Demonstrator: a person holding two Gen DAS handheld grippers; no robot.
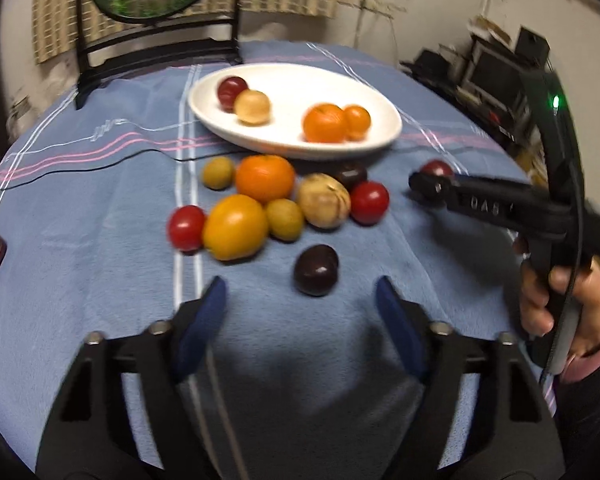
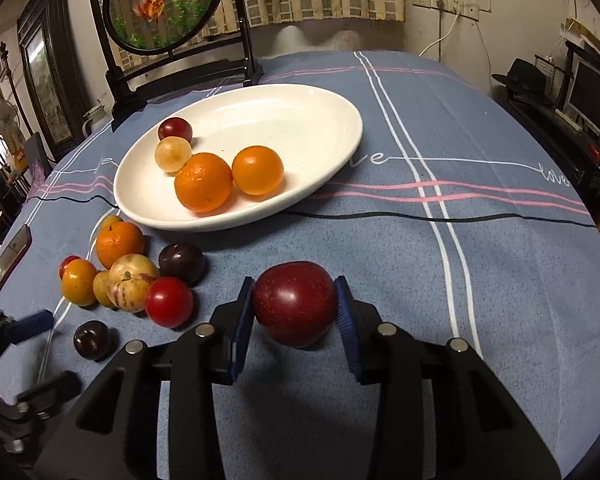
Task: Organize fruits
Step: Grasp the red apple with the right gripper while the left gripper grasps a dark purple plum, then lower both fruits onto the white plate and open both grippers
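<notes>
Now right gripper [image 2: 295, 312] grasps red plum [image 2: 295, 303]; left gripper [image 1: 300, 308] released near dark plum [image 1: 315, 269]

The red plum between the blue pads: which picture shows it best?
The right wrist view: the red plum sits large and sharp between the right gripper pads. In the left wrist view only its top peeks over that gripper's fingers, small and blurred.

light: warm, dim indoor | left view: motion-blurred | right view: sharp | shadows: under grippers on cloth [image 2: 480, 248] | edges: fisheye bend, dark corners
</notes>
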